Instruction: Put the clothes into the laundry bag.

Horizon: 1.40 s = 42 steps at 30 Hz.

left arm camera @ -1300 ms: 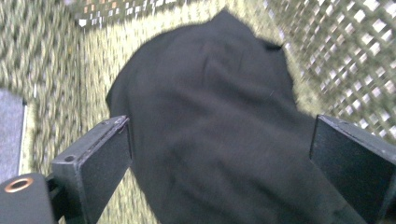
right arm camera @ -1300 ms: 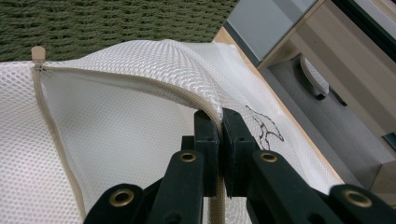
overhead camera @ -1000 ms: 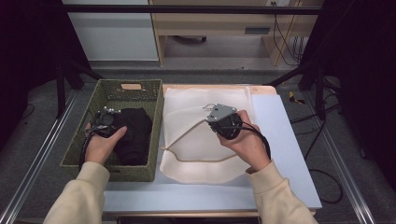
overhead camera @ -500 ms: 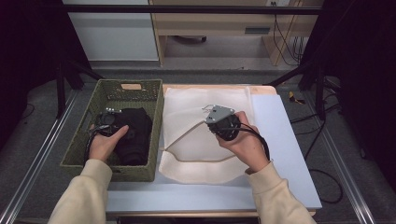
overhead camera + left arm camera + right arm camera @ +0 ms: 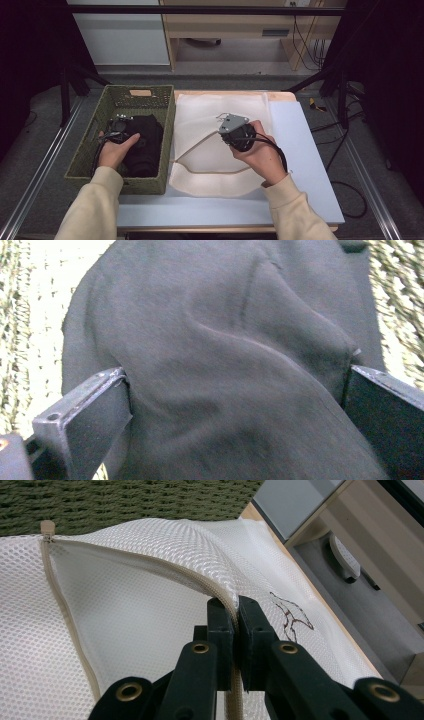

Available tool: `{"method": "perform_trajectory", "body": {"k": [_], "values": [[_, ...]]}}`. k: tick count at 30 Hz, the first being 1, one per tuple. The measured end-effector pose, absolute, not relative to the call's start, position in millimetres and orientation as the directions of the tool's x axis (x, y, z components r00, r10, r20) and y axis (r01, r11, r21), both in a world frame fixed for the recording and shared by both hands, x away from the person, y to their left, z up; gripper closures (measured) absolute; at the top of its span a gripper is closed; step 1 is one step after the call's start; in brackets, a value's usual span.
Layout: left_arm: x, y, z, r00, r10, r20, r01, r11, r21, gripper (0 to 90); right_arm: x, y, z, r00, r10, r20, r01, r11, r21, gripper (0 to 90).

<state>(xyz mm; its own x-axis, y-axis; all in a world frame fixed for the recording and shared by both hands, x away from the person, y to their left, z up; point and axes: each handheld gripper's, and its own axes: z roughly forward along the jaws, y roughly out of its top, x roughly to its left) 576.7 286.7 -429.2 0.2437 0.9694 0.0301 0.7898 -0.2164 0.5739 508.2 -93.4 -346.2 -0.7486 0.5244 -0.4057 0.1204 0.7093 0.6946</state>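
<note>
Black garment (image 5: 145, 142) inside green basket (image 5: 120, 182); mesh bag (image 5: 210, 135) beside

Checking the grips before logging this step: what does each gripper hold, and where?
Right gripper: white mesh bag, pinched at its zipper edge. Left gripper: jaws straddle the black garment, not visibly clamped.

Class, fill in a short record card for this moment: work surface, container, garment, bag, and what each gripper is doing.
surface: pale blue table
container: green woven basket, left of the bag
garment: black cloth, bunched inside the basket
bag: white mesh laundry bag, lying flat, zipper edge lifted
left gripper: jaws apart, one on each side of the black cloth, in the basket
right gripper: shut on the bag's zipper edge, holding it up
</note>
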Motion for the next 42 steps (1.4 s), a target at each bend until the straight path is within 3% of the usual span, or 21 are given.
{"method": "perform_trajectory", "body": {"k": [24, 32, 42], "values": [[577, 282, -437, 0.259, 0.965, 0.035, 0.818, -0.238, 0.524, 0.0, 507, -91, -347, -0.747, 0.523, -0.411, 0.126, 0.719, 0.684, 84.8], [577, 280, -436, 0.248, 0.969, 0.0, 0.828, -0.212, 0.519, 0.0, 507, -90, -347, -0.746, 0.524, -0.411, 0.125, 0.717, 0.686, 83.9], [578, 276, -445, 0.261, 0.962, 0.076, 0.828, -0.264, 0.496, 0.0, 506, -88, -347, -0.747, 0.523, -0.41, 0.125, 0.717, 0.686, 82.8]]}}
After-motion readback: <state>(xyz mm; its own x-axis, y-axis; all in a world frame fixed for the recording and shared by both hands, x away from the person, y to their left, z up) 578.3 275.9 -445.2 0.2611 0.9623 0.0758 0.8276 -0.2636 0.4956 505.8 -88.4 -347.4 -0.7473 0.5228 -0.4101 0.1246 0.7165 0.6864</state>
